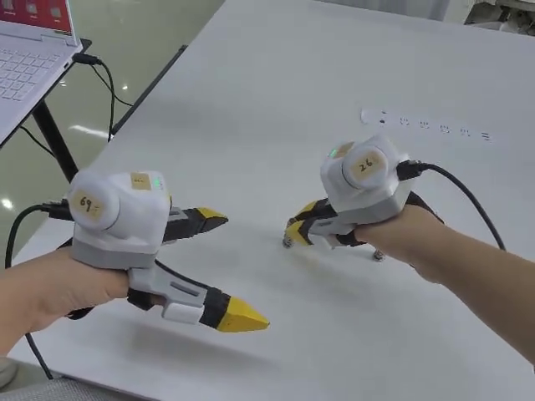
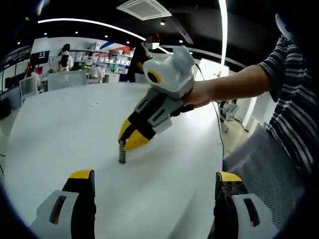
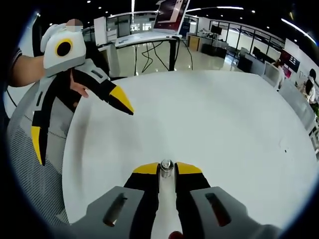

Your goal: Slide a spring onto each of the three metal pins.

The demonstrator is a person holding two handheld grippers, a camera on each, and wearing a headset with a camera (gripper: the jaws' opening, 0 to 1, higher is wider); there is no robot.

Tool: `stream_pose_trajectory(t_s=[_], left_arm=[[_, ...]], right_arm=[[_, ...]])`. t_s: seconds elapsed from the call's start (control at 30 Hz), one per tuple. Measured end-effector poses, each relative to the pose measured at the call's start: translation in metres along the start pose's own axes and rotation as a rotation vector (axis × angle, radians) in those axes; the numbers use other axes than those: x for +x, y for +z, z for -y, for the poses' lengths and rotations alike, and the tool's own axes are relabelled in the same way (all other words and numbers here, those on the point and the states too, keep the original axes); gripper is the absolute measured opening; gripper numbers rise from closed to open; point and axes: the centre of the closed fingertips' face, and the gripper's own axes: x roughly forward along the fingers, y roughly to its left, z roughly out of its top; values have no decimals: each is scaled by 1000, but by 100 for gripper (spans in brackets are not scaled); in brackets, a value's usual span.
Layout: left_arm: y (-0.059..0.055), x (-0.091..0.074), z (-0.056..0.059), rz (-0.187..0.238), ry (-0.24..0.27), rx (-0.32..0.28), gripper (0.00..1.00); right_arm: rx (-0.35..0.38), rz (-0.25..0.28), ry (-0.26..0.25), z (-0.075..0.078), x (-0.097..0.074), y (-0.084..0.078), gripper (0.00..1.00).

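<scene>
My right gripper [image 1: 298,230] points down at the white table [image 1: 276,100], its yellow tips shut on the top of a coiled spring [image 2: 121,152]. The spring stands upright around a metal pin whose base [image 1: 288,242] rests on the table. In the right gripper view a round metal end [image 3: 166,166] shows between the closed right gripper [image 3: 166,170] tips. A second small pin [image 1: 379,256] stands just below the right hand. My left gripper [image 1: 230,269] hovers to the left, open, jaws wide apart with nothing between them; the left gripper [image 2: 155,177] faces the spring.
A laptop [image 1: 29,50] sits on a stand off the table's far left, with a black cable [image 1: 104,79] hanging from it. A white power strip [image 1: 426,125] lies at the back right. A cable [image 1: 468,200] trails from the right gripper.
</scene>
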Motion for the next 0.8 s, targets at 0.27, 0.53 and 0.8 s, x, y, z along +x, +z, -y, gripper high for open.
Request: stream_pose_trajectory(t_s=[0.27, 0.53, 0.8], left_arm=[[10, -1, -2, 19, 15, 4, 98], [15, 5, 1, 29, 17, 3, 98], [20, 11, 6, 34, 13, 14, 98]], right_arm=[[-7, 53, -7, -5, -15, 10, 16], [12, 131, -9, -10, -46, 6, 17], [37, 204, -34, -12, -77, -1, 26]])
